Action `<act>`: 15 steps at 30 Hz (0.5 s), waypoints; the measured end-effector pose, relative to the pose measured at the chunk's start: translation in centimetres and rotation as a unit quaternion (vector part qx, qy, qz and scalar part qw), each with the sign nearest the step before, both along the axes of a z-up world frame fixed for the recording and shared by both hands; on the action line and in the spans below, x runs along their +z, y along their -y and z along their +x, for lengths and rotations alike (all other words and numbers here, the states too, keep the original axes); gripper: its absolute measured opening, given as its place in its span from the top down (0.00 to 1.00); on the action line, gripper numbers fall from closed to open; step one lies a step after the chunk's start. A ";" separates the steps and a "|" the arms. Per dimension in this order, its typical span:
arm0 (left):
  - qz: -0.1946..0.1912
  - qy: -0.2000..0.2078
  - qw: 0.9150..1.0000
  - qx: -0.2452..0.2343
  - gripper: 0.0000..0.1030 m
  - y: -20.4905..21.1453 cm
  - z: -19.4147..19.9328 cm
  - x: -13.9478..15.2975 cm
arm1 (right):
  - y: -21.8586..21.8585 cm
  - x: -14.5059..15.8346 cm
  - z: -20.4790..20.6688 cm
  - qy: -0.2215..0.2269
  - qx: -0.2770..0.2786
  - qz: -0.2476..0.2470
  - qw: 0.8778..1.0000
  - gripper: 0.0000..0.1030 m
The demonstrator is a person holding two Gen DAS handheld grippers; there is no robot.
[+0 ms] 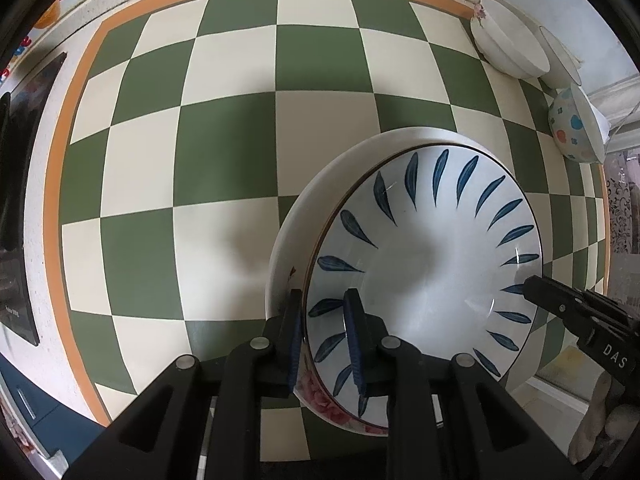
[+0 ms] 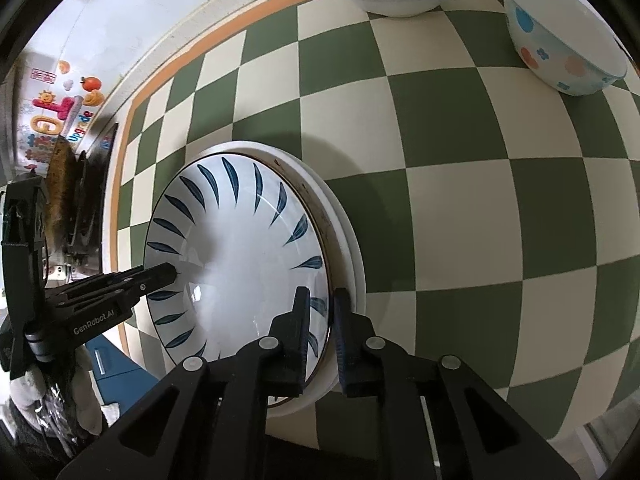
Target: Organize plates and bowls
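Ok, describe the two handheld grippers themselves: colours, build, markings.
Both are matte black plastic. The left gripper and right gripper each have two flat fingers lined with ribbed blue pads, hinged on linkage arms with silver rivets. White lettering marks their sides: "GenRobot.AI" on the left, "DAS" on the right.

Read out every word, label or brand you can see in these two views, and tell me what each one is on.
"DAS": white letters on the right gripper body, cut off at the picture's edge.
"GenRobot.AI": white letters on the left gripper body.
Wall stickers: colourful letters, too distorted to read.
Black panel: faint grey print, too blurred to read.
Plate and bowls: patterns only, no text.
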State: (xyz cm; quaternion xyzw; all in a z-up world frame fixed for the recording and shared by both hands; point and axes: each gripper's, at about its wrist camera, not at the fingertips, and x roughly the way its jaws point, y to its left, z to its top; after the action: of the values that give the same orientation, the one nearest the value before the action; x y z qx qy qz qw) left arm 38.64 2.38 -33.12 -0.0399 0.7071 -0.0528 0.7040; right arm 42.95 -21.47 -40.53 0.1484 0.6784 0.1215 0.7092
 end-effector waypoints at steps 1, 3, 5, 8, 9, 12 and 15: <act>0.001 -0.002 1.000 0.002 0.82 0.0 0.0 0.0 | -0.1 0.0 0.0 -0.004 0.000 -0.001 1.000 0.85; 0.004 -0.007 1.000 0.006 0.82 0.0 0.0 -0.1 | 0.0 0.0 0.1 -0.010 0.000 -0.001 1.000 0.85; 0.009 -0.007 1.000 0.009 0.82 0.1 -0.1 -0.1 | 0.1 0.1 0.1 -0.014 -0.001 0.000 1.000 0.85; 0.023 -0.004 1.000 0.013 0.82 0.4 -0.2 0.1 | 0.2 0.6 0.1 -0.015 0.003 -0.004 1.000 0.85; 0.025 -0.004 1.000 0.016 0.82 0.5 -0.3 0.1 | 0.3 0.8 0.1 -0.010 0.004 0.001 1.000 0.85; 0.033 -0.001 0.999 0.025 0.82 0.7 -0.4 0.3 | 0.4 1.7 0.2 -0.003 0.013 0.012 1.000 0.85; 0.048 0.007 0.998 0.035 0.82 1.0 -0.9 0.8 | 0.3 2.3 0.0 0.010 0.027 0.004 1.000 0.84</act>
State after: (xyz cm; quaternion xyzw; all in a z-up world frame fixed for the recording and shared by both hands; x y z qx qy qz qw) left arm 37.71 1.36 -32.28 -0.0301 0.7021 0.0057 0.7114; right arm 42.92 -21.72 -38.18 0.1319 0.6749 0.1446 0.7115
